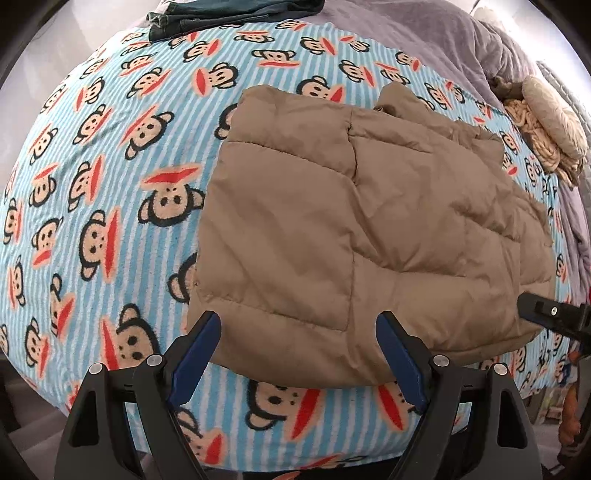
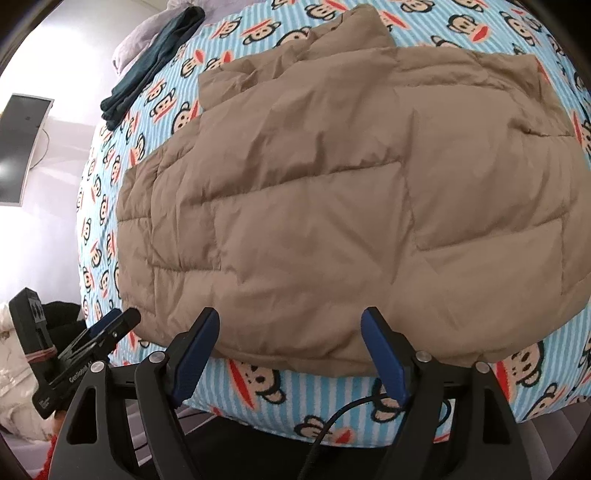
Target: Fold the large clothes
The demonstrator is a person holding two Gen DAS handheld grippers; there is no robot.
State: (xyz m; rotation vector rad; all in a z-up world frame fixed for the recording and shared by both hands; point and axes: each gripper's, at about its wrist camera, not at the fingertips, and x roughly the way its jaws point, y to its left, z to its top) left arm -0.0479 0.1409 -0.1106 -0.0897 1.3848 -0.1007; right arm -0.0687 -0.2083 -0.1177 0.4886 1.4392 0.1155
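Note:
A tan quilted puffer jacket [image 1: 369,221] [image 2: 332,203] lies folded flat on a bed covered with a blue striped monkey-print blanket [image 1: 110,184] [image 2: 332,391]. My left gripper [image 1: 299,317] hangs open over the jacket's near left corner, its blue pads on either side of the hem and clear of the fabric. My right gripper [image 2: 291,313] is open above the near hem further right, with nothing pinched. One of its fingers [image 1: 535,308] shows at the right edge of the left wrist view. The left gripper's fingers [image 2: 122,321] appear at the lower left of the right wrist view.
A dark folded garment [image 1: 221,14] [image 2: 155,62] lies at the far side of the bed. A beige knitted bundle [image 1: 546,122] and a grey-purple duvet [image 1: 424,33] sit at the far right. A dark screen [image 2: 22,147] stands beyond the bed's left side.

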